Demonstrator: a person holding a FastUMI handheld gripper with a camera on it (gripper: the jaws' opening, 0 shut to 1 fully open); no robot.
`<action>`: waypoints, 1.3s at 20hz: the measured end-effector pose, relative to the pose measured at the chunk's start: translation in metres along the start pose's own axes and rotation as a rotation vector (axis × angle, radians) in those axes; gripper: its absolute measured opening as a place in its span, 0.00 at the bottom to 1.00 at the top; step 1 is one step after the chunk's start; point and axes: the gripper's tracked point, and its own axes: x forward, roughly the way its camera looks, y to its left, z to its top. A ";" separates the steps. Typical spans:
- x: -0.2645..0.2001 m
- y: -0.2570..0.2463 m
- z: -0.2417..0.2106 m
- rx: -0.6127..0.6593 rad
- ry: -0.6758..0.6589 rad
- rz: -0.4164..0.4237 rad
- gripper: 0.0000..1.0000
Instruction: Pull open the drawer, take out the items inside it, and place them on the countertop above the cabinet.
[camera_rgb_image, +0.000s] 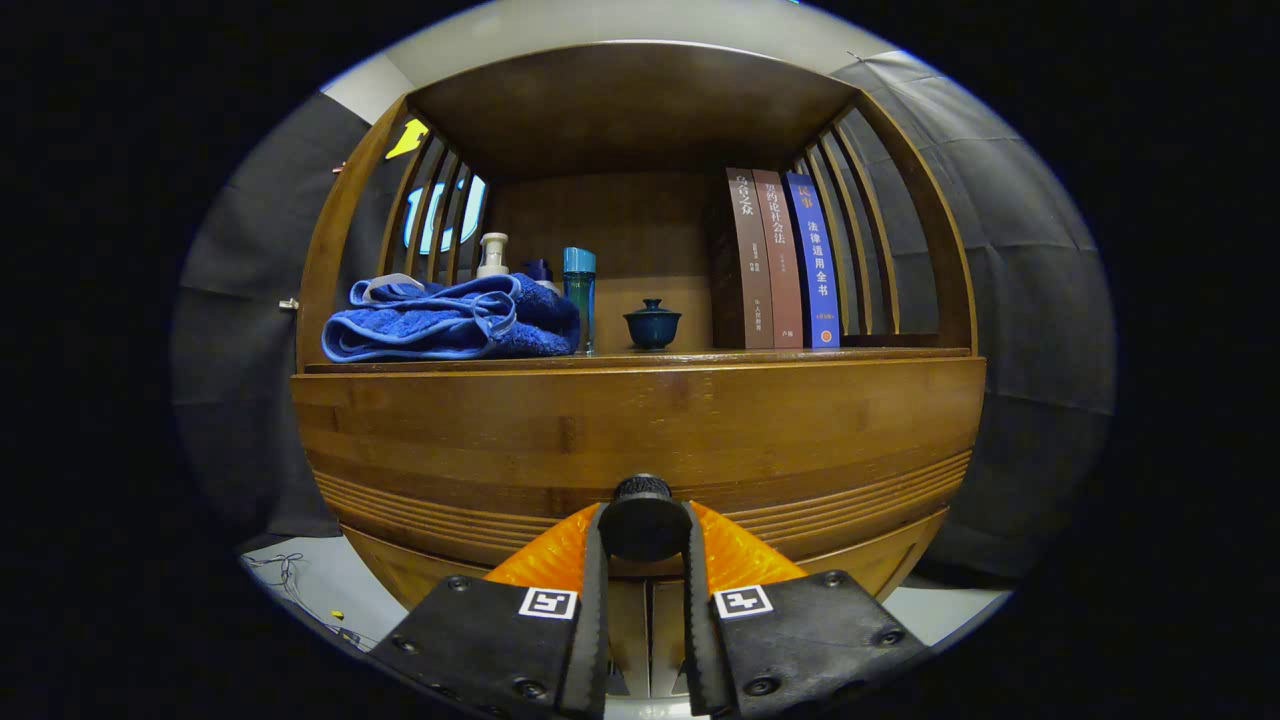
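Observation:
A wooden cabinet fills the view, its drawer front (640, 430) a broad bamboo panel with grooved lines along the bottom. A round dark knob (643, 520) juts from the drawer's lower middle. My gripper (643, 535) is shut on that knob, one finger pressing each side. The countertop (800, 354) runs just above the drawer front. On it lie a folded blue towel (450, 320), a pump bottle (492, 254), a blue-capped bottle (579, 298) and a small dark lidded cup (652, 324). What the drawer holds is hidden.
Three upright books (785, 260) stand at the countertop's right end. Slatted wooden side walls (860, 230) and a wooden roof enclose the shelf space. Bare countertop lies between the cup and the books. A pale floor with a thin cable (285, 575) shows at lower left.

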 end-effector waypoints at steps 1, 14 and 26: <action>-0.005 0.001 0.000 0.002 -0.007 0.003 0.35; -0.118 -0.003 0.001 0.001 -0.017 -0.001 0.35; -0.161 -0.001 0.003 -0.009 -0.026 -0.002 0.56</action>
